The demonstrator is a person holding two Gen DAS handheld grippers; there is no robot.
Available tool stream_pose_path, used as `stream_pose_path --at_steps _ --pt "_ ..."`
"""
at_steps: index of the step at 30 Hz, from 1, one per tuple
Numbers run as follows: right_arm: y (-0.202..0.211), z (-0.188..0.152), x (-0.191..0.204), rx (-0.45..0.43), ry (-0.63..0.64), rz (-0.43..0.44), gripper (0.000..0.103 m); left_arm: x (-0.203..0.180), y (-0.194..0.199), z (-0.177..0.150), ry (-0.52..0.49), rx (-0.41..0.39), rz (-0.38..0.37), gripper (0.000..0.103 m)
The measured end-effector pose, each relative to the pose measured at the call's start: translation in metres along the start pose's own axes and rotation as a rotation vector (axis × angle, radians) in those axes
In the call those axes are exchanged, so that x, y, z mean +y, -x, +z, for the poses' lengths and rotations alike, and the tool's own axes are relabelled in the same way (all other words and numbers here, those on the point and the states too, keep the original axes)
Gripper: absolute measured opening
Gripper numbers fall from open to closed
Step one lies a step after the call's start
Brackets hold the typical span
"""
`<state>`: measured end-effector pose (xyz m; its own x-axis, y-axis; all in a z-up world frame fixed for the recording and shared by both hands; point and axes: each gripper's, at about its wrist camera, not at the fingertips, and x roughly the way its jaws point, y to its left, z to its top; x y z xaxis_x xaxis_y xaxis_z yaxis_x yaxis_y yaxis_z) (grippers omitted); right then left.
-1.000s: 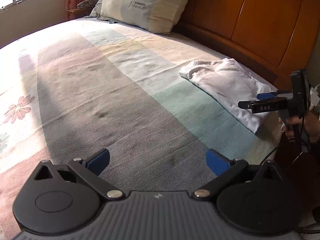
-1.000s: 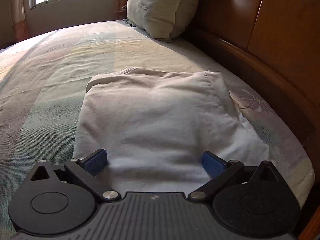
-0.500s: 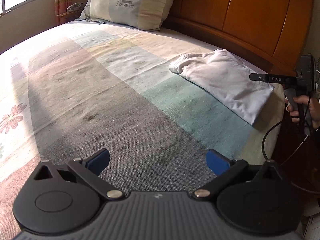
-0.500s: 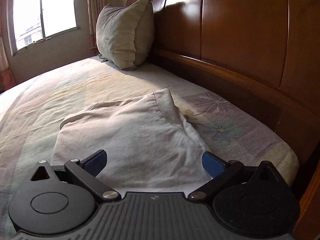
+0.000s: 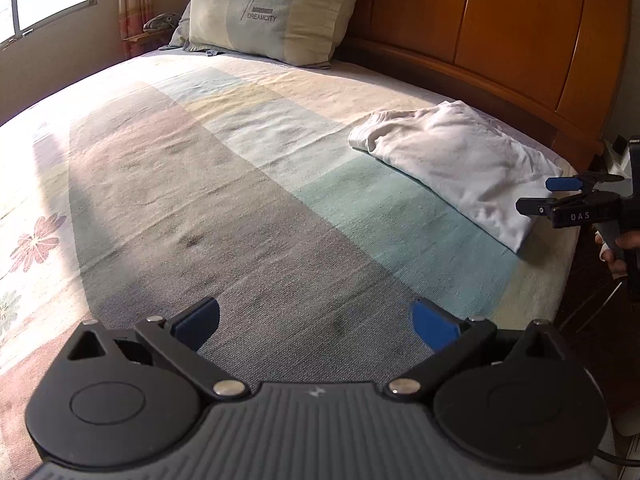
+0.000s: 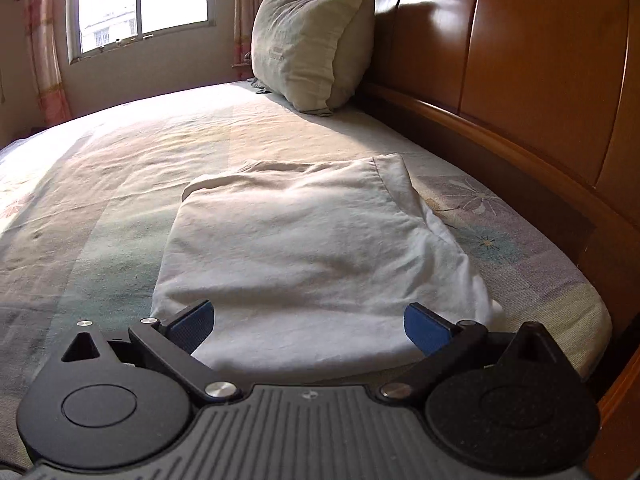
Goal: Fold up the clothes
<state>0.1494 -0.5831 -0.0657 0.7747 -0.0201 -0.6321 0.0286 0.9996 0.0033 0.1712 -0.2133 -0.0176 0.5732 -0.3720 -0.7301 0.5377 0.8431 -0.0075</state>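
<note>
Left wrist view: the left hand-held gripper (image 5: 316, 320) was spread wide and held nothing, hovering over the bed (image 5: 240, 184). The folded white garment (image 5: 452, 164) lay ahead and to its right, near the wooden headboard (image 5: 500, 32). The right hand-held gripper (image 5: 538, 196) was just beside the garment's near corner.

Right wrist view: the right hand-held gripper (image 6: 308, 320) was spread wide and empty. The folded white garment (image 6: 312, 248) lay flat directly ahead, between its fingers (image 6: 192, 322). A pillow (image 6: 312, 44) stood farther ahead against the headboard.

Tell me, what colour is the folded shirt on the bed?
The folded cotton shirt is plain white, clearest in the right wrist view.
</note>
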Motion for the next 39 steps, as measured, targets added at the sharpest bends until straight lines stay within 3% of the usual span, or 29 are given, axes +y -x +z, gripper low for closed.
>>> stream_pose_path --at_steps 3,9,16,19,21,27,32,36,39 --pt "-0.001 -0.005 0.0 0.047 0.017 -0.046 0.103 -0.004 0.002 -0.002 -0.041 -0.009 0.003 0.102" --pt "0.006 0.032 -0.022 -0.081 -0.091 -0.024 0.103 -0.005 -0.003 -0.002 -0.035 -0.012 0.006 0.102" --pt "-0.028 0.028 -0.06 -0.008 -0.224 -0.108 0.103 -0.001 -0.002 -0.005 -0.056 -0.043 0.028 0.102" --pt "-0.014 0.048 -0.054 -0.097 -0.204 -0.067 0.103 0.001 -0.005 -0.002 -0.033 -0.056 0.051 0.102" --pt "-0.02 0.065 -0.048 -0.112 -0.165 -0.052 0.103 -0.001 -0.005 -0.001 -0.031 -0.066 0.066 0.102" --pt "-0.08 0.085 -0.045 -0.053 -0.191 -0.011 0.103 -0.007 -0.003 -0.005 -0.083 -0.073 0.07 0.102" --pt "-0.128 0.101 -0.043 -0.005 -0.213 0.021 0.103 -0.002 -0.005 -0.007 -0.03 -0.067 0.022 0.102" --pt "-0.111 0.116 -0.033 -0.076 -0.176 0.019 0.103 -0.003 -0.007 -0.008 -0.038 -0.074 0.042 0.102" --pt "-0.124 0.13 -0.03 -0.069 -0.154 0.023 0.103 -0.004 -0.005 -0.01 -0.049 -0.073 0.042 0.102"
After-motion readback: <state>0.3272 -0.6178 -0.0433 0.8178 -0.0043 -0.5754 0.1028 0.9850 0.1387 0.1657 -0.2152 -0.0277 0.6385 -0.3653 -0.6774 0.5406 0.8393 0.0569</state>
